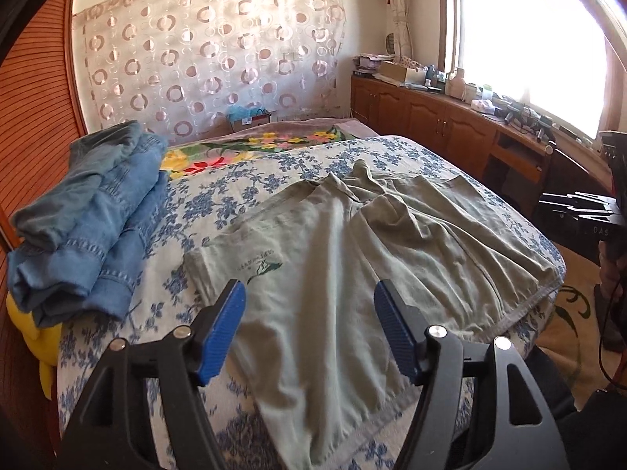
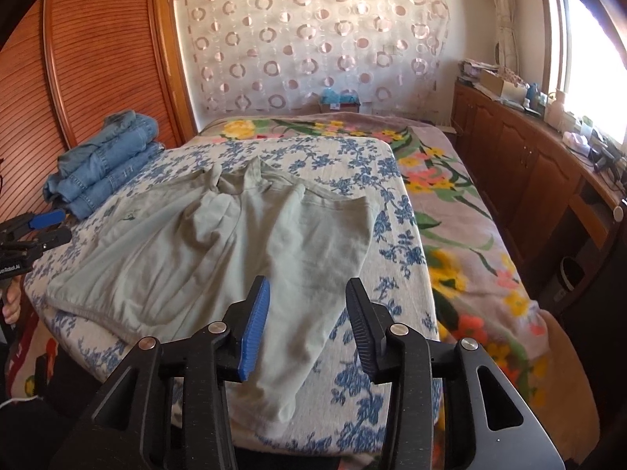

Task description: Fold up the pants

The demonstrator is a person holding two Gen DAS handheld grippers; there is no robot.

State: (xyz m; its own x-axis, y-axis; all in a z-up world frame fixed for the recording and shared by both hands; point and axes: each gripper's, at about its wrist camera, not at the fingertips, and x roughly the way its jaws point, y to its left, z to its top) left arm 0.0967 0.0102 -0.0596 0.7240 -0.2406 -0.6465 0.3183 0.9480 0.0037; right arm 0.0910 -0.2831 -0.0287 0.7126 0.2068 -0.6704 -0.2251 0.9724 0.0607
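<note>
Both grippers hang over the bed now, and neither has any cloth in it. The left gripper (image 1: pixel 309 297), at the bottom of its own view, has its blue ribbed pads (image 1: pixel 219 333) spread wide, nothing between them but open air above the fabric. The right gripper (image 2: pixel 307 293), low in its own view, stands with a narrower gap, jaws apart and empty too.

The task's thing, the pale sage-green cotton pants (image 1: pixel 352 243), lies spread across the middle of both frames on the white bedspread with blue flower print (image 1: pixel 243 180). It is rumpled and bunched at the far end, one leg running down toward the bottom of each frame. A small dark green embroidered mark (image 1: pixel 262 266) shows on the cloth left of centre in the left view.

At the left of both frames sits a stack of folded blue denim jeans (image 1: pixel 90 219), well apart from the green pants. Beyond, a mauve blanket with yellow and red flowers (image 2: pixel 450 180) covers the far and right side of the bed. In the right view, the left gripper pokes in from the left edge (image 2: pixel 43 223).
</note>
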